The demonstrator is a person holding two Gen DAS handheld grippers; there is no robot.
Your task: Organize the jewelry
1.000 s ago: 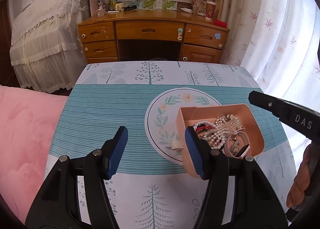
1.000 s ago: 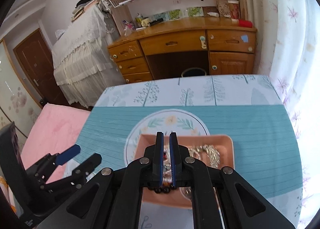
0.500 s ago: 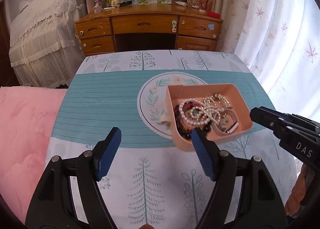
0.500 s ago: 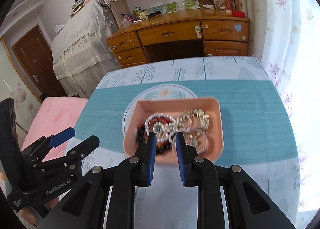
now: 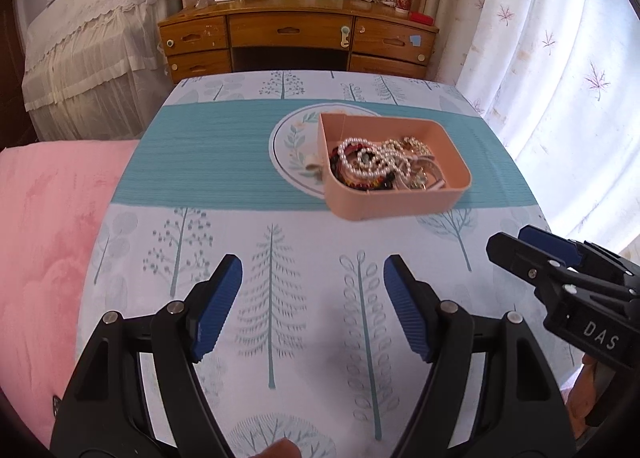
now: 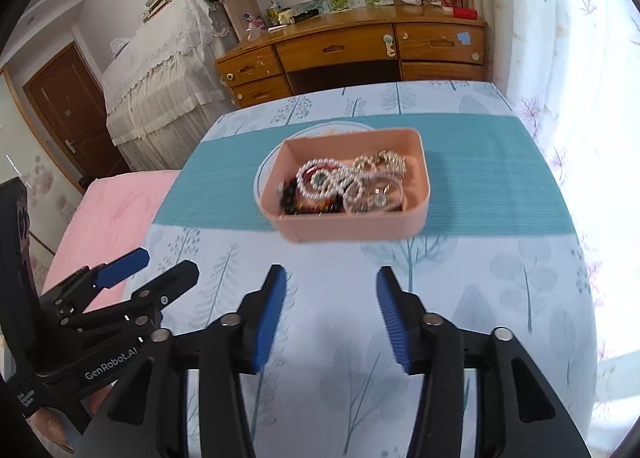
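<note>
A pink tray [image 5: 400, 204] sits on the table, partly on a round printed plate [image 5: 292, 146]. It holds a tangle of jewelry [image 5: 380, 166]: a white pearl string, dark and red beads, metal pieces. It also shows in the right wrist view [image 6: 352, 224], with the jewelry [image 6: 344, 184] inside. My left gripper [image 5: 312, 302] is open and empty, over the tablecloth well short of the tray. My right gripper [image 6: 330, 308] is open and empty, also near the table's front. A small white item [image 5: 312, 162] lies on the plate beside the tray.
The table carries a tree-print cloth with a teal band [image 5: 208, 162]. A pink bed cover [image 5: 44, 242] lies to the left. A wooden desk [image 5: 296, 38] stands beyond the far edge, white curtains [image 5: 560, 58] to the right, a lace-covered furniture piece [image 5: 88, 34] at back left.
Both grippers pulled back from the tray toward the table's front. The right gripper, shut over the tray a second ago, has opened wide. The tray now sits farther away in both views.
</note>
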